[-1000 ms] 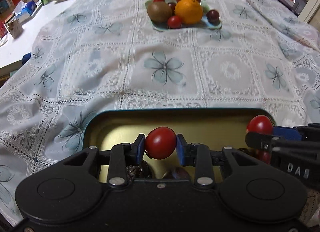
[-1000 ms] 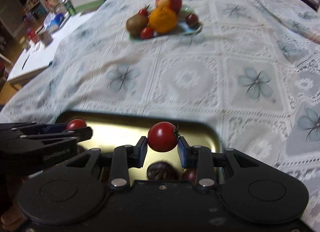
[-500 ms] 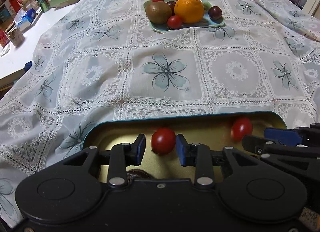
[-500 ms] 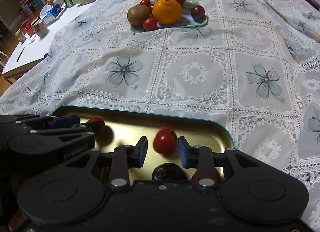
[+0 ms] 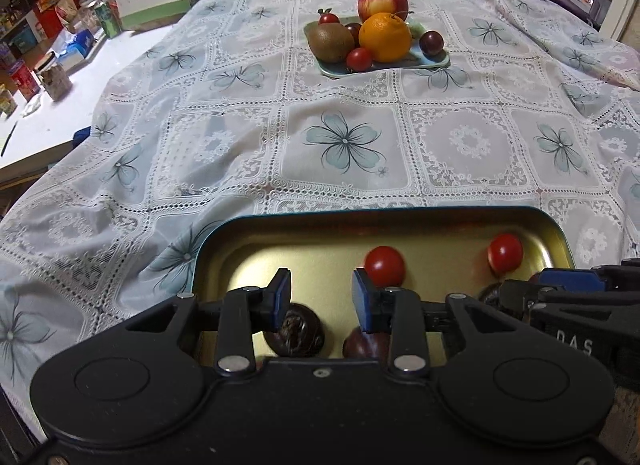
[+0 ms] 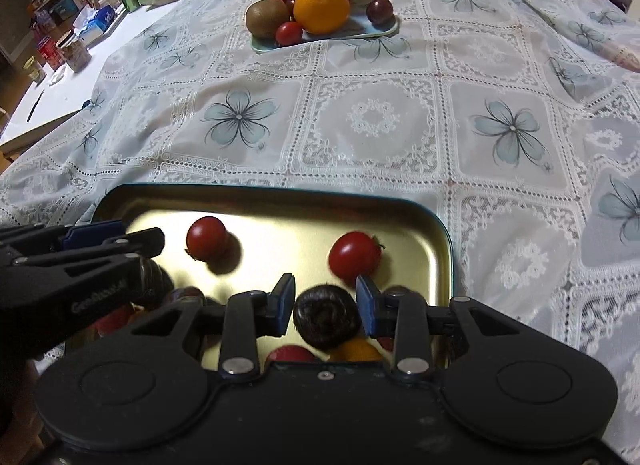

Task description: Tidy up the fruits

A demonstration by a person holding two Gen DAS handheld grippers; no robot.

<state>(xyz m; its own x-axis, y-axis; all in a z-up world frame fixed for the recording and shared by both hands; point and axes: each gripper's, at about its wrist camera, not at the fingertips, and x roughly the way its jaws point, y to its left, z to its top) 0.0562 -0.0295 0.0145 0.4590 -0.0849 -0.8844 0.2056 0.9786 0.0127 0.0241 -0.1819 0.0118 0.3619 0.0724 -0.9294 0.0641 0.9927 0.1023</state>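
Observation:
A gold tin tray (image 5: 304, 249) (image 6: 280, 221) lies at the near edge of the cloth. Two red cherry tomatoes lie loose in it: one (image 5: 385, 265) (image 6: 207, 237) just past my left gripper, the other (image 5: 505, 253) (image 6: 354, 255) just past my right gripper. My left gripper (image 5: 321, 296) is open and empty above the tray. My right gripper (image 6: 325, 305) is open and empty, above a dark round fruit (image 6: 326, 323). More dark fruits (image 5: 294, 329) lie under the fingers. The right gripper (image 5: 568, 285) also shows in the left wrist view.
A pale green plate (image 5: 424, 61) (image 6: 360, 31) at the far side holds an apple (image 5: 383, 3), an orange (image 5: 385, 37), a kiwi (image 5: 331, 43), cherry tomatoes and a dark plum (image 5: 431, 42). A lace flowered cloth covers the table. A cluttered white desk (image 5: 52, 113) stands at left.
Both grippers held a cherry tomato a second ago. Both have opened, and the two tomatoes have dropped and now lie on the tray floor. Both grippers have risen and tilted a little.

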